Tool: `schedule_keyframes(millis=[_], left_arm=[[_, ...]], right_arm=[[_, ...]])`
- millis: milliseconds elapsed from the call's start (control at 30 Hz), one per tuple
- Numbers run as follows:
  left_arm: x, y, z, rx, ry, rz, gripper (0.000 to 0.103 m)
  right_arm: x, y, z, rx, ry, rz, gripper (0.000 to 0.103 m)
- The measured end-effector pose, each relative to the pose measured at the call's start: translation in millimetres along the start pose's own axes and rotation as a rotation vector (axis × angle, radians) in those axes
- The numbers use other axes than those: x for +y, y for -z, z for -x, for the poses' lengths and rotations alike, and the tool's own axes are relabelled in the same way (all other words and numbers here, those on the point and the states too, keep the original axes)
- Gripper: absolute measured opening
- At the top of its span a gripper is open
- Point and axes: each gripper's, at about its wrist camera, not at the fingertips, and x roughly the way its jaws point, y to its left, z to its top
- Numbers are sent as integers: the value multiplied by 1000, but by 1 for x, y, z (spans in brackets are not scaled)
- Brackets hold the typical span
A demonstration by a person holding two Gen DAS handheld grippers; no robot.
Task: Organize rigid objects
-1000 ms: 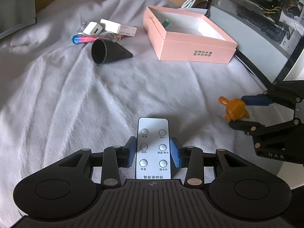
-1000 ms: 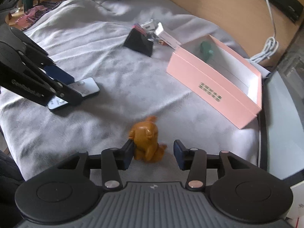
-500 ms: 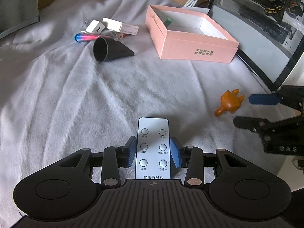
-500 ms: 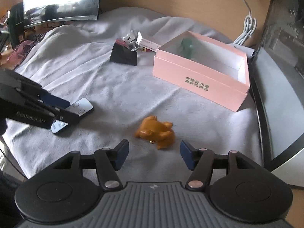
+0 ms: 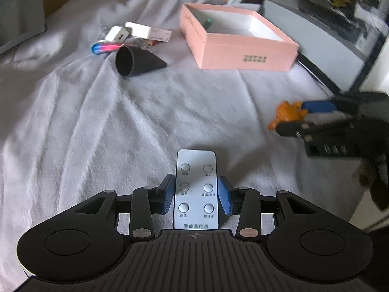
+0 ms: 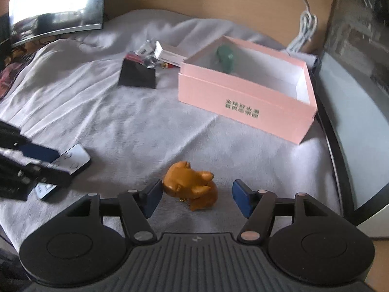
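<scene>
My left gripper is shut on a white remote with round buttons, low over the grey blanket; the same gripper and remote show at the left of the right wrist view. An orange animal figurine lies on its side on the blanket between the fingers of my right gripper. Those jaws are opening: the left pad is at the figurine, the right pad stands clear of it. The left wrist view shows this gripper and the figurine at the right.
An open pink box holding a green figure stands beyond the figurine. A black cone, white adapters and a colourful pen lie at the far left. A computer case lines the right edge, a monitor the far left.
My right gripper rolled level and spread its jaws, and the orange figurine went from upright to lying on its side; the fingers then came forward around it. The left gripper kept still.
</scene>
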Motion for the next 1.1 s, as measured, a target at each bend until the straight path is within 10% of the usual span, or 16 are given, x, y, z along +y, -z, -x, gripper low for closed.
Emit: schedule_keyframes(millis=[600,1100], left_arm=[[-11,7,0,-35,-20,-121,43],[-39,-39,30,-124,240,-183,43]], right_arm=[[7,-6,-5,13,-35,65,44],[-29,-23,83,-122,42,99,44]])
